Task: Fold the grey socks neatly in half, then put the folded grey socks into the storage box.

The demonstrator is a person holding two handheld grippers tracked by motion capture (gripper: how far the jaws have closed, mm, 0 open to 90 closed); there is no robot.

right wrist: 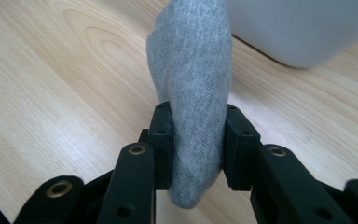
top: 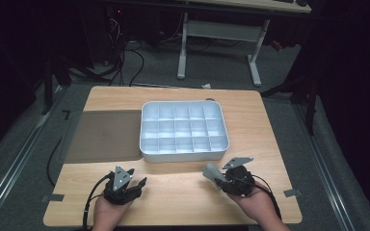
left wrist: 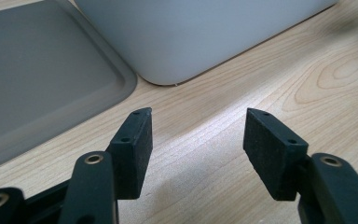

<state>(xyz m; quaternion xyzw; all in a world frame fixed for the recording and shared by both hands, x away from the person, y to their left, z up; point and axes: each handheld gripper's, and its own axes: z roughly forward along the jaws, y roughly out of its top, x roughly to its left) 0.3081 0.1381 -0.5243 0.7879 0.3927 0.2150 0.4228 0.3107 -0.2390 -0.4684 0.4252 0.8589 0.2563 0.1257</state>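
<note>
Gripping soft grey knit bundle (right wrist: pixel 191 93)

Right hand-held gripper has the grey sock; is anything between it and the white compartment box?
Nothing visible. The grey sock, clamped in the right hand-held gripper, faces bare wooden table up to the white compartment box. Its near wall is the one edge to lift over.

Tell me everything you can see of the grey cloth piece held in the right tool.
The grey cloth piece looks like a soft heathered knit, folded or rolled into a thick bundle with a rounded end; whether it is a sock I cannot tell. The right tool is shut on it, both black pads pressing its sides, so it stands out beyond the jaws and a short end hangs behind them. In the high view it sits above the wooden table, just in front of the white compartment tray, not touching it.
</note>
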